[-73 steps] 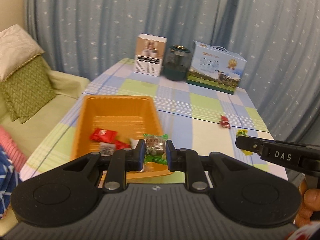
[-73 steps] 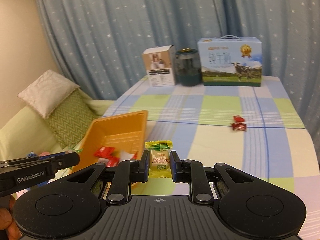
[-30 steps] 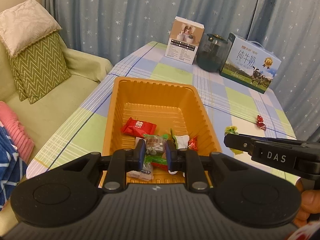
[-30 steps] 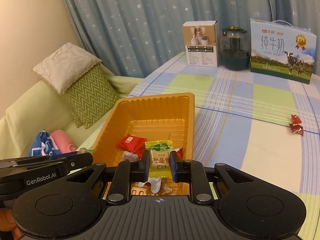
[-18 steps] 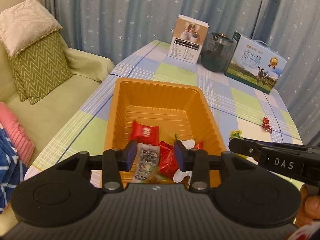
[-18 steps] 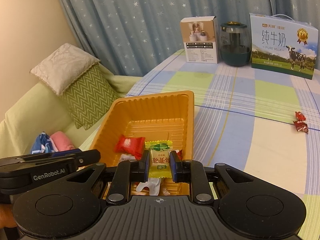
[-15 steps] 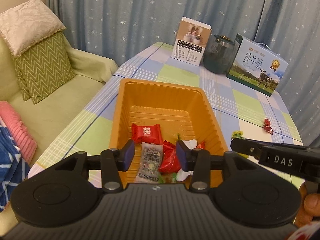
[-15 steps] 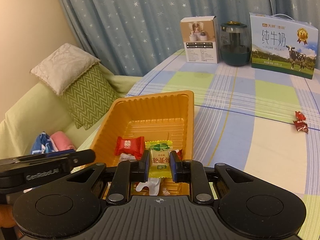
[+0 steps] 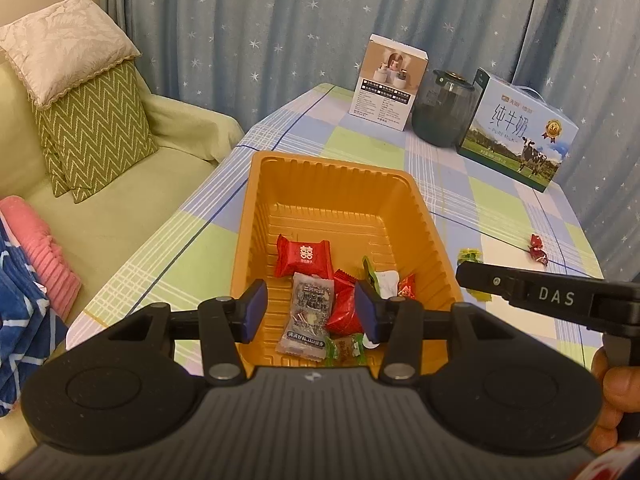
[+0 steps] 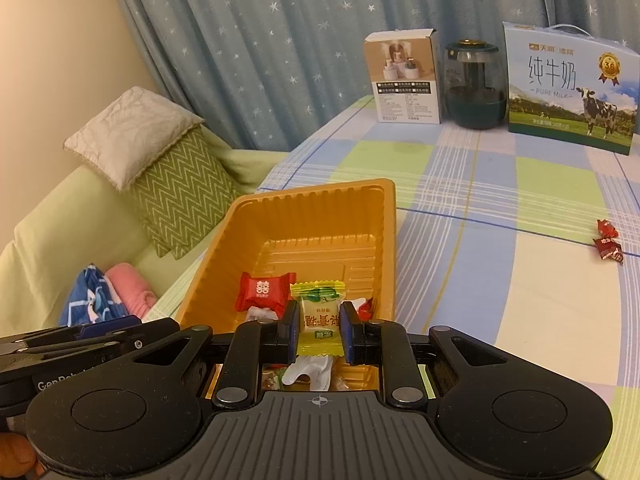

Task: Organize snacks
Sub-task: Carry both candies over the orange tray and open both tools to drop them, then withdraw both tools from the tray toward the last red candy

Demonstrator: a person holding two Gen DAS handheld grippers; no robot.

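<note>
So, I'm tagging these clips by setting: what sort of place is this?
Most likely a home living room: a sofa with cushions beside a table in a checked cloth, starry curtains behind.

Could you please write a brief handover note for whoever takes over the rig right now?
Left gripper: fingers have just opened, nothing held; its grey snack packet now lies in the orange tray.
Right gripper: shut on a yellow candy, above the tray's near end.
Done: several snacks are in the tray.
Left: release the yellow candy; fetch the red candies lying on the tablecloth.
</note>
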